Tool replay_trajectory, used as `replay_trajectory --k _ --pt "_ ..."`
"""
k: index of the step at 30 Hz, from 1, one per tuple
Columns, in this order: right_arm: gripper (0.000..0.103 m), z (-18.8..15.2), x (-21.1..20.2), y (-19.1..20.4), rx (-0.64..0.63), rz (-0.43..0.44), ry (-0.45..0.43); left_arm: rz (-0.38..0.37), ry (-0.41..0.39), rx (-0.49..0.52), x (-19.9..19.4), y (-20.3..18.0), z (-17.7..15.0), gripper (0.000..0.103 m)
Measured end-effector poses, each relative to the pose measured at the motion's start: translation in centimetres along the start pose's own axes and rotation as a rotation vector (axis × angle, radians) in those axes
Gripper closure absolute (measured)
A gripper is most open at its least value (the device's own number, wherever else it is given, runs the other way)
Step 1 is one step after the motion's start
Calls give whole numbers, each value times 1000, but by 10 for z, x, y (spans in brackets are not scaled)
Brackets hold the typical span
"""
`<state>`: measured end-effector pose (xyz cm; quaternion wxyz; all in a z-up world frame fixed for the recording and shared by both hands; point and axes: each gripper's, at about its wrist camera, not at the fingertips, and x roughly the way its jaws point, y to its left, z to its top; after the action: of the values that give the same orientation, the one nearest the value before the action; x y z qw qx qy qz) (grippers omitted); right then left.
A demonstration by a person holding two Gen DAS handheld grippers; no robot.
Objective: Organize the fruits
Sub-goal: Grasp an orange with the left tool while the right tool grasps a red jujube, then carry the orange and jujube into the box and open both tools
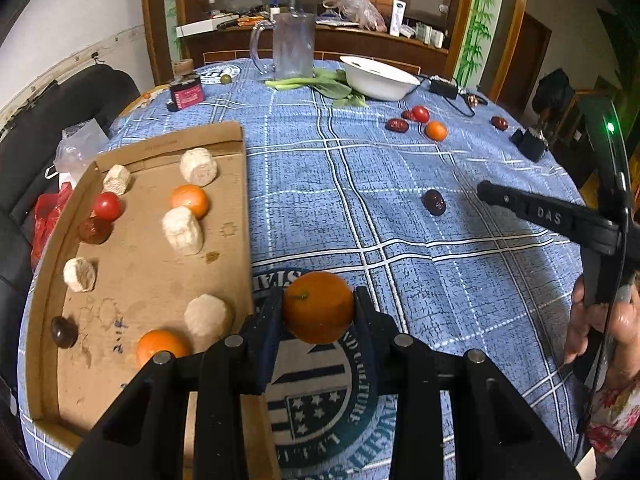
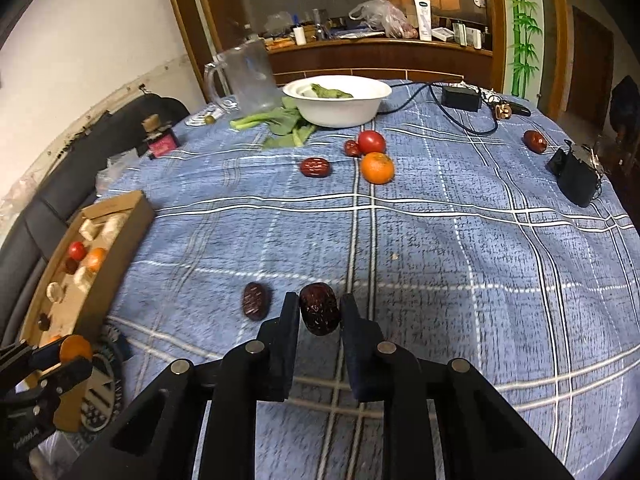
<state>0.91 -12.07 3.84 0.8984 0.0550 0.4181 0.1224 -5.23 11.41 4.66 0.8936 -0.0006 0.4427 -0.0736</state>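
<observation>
1. Just right of the box (image 1: 152, 264), at its near right edge, the left gripper (image 1: 318, 308) pinches an orange (image 1: 318, 307) between its pads, the fruit clear of the cloth
2. Well right of the box, the right gripper (image 2: 319, 314) is pressed onto a date (image 2: 319, 314), whose long axis runs along the fingers, pointing away from the camera
3. From both grippers the box lies to the left; the left one is much the nearer, almost touching its right wall, so the orange likely goes in first
4. Between the right gripper and the box another date (image 2: 256, 300) lies on the cloth, just left of the held one
5. Farther from the box than the grippers, more fruit waits near the bowl (image 2: 340, 114): a second orange (image 2: 377, 167), a tomato (image 2: 371, 142) and more dates
</observation>
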Motion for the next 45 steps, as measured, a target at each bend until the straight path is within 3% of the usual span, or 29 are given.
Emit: replay_trajectory --k 14,19,24,32,38,45 --pt "81 -27 -52 48 -40 99 -42 -6 -61 -78 -42 28 -21 69" --pt "81 -36 -65 81 -82 141 -40 27 -90 -155 -59 65 -30 69" --pt "80 -38 -66 126 -123 221 -17 116 -105 -230 -71 116 -41 69" --pt "80 -47 -44 204 -179 357 73 185 -91 -292 -79 174 -54 69" --pt "80 -67 -18 248 -258 359 143 180 -53 -267 -66 176 -59 69" --pt "80 -79 3 262 -311 298 172 188 -12 -227 -44 167 -59 69"
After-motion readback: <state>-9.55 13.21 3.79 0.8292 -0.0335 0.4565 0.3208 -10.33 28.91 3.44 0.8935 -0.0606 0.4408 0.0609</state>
